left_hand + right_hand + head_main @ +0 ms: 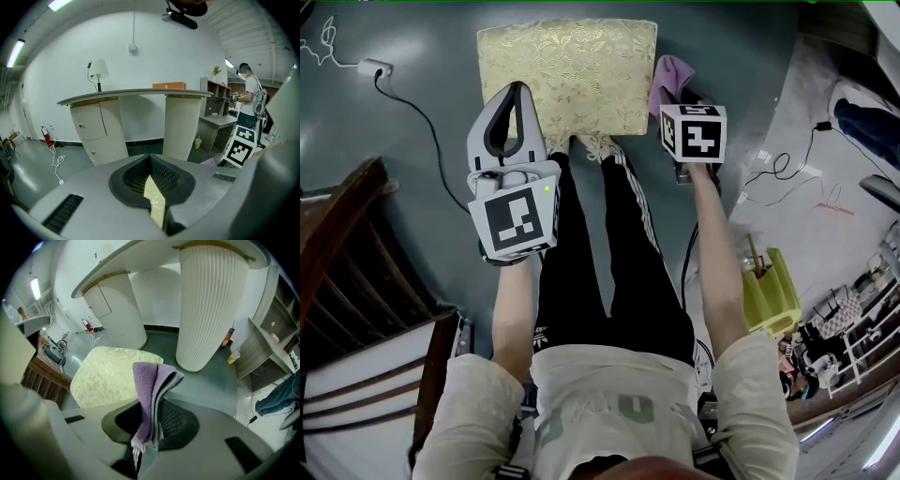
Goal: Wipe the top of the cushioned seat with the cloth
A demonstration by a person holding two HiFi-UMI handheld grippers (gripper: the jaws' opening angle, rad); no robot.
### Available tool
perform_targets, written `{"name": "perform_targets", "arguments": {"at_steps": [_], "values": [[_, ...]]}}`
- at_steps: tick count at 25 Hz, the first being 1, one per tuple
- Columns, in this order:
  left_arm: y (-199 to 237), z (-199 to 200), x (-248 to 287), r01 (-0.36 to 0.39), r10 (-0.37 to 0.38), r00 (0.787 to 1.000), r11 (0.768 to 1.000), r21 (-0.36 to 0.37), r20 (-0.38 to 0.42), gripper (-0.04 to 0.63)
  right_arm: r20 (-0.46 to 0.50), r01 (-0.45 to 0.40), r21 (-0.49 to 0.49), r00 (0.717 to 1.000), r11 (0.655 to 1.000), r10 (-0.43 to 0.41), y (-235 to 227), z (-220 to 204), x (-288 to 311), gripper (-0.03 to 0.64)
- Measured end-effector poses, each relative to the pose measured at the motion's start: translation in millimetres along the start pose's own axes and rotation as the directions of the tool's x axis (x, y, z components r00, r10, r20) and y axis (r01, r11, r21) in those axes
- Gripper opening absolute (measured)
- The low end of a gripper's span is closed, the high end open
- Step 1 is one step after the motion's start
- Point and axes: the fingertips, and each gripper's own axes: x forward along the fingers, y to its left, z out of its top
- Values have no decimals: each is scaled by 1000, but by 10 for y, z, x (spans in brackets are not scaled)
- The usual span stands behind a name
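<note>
The cushioned seat (567,75), cream with a gold leaf pattern, stands on the dark floor just ahead of the person's feet. My right gripper (675,98) hangs over the seat's right edge, shut on a folded purple cloth (670,80). In the right gripper view the cloth (147,385) sticks up out of the right gripper (152,413), with the seat (108,378) below and to the left. My left gripper (517,94) hovers over the seat's near left corner with its fingertips together and nothing held. Only a sliver of the seat (155,199) shows through the left gripper (151,161).
The person's legs (609,244) stand close behind the seat. Dark wooden furniture (356,281) fills the lower left. A plug and cable (375,67) lie at far left, more cables (787,169) and a yellow-green bin (769,291) at right. A white ribbed pillar (211,305) rises beyond the seat.
</note>
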Motion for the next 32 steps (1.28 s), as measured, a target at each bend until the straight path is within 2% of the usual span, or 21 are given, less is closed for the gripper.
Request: {"name": "perform_targets", "arguments": {"at_steps": [4, 9, 11, 14, 17, 19, 21, 24, 27, 32], "values": [[47, 221, -86, -3, 3, 1000, 1000, -7, 26, 6, 175, 15, 12, 984, 1000, -17, 231, 444, -641, 91], [167, 446, -188, -40, 41, 999, 999, -23, 34, 6, 418, 78, -26, 907, 997, -60, 681, 978, -1487, 91], [217, 487, -227, -62, 64, 997, 998, -32, 38, 6, 468, 92, -37, 881, 995, -64, 846, 1073, -1674, 91], [242, 542, -260, -67, 68, 997, 997, -26, 45, 6, 498, 100, -37, 865, 994, -68, 998, 1148, -1804, 91], [313, 561, -274, -85, 86, 995, 996, -38, 43, 6, 498, 99, -54, 865, 994, -59, 1064, 1214, -1777, 91], [431, 524, -295, -105, 107, 993, 993, -57, 41, 6, 487, 74, -83, 873, 994, -24, 1139, 1245, -1678, 91], [589, 430, -324, -124, 127, 991, 990, -64, 34, 6, 458, 3, -117, 887, 993, 51, 1307, 1272, -1507, 91], [843, 198, -411, -162, 163, 987, 984, -75, 11, 6, 352, -152, -159, 914, 976, 200, 1725, 1210, -1098, 91], [1132, -95, -546, -206, 204, 979, 974, -94, -29, 6, 245, -284, -173, 915, 943, 320, 2263, 1064, -590, 91], [1543, -553, -751, -268, 257, 962, 956, -123, -95, 6, 89, -380, -141, 915, 914, 394, 3045, 677, 156, 91]]}}
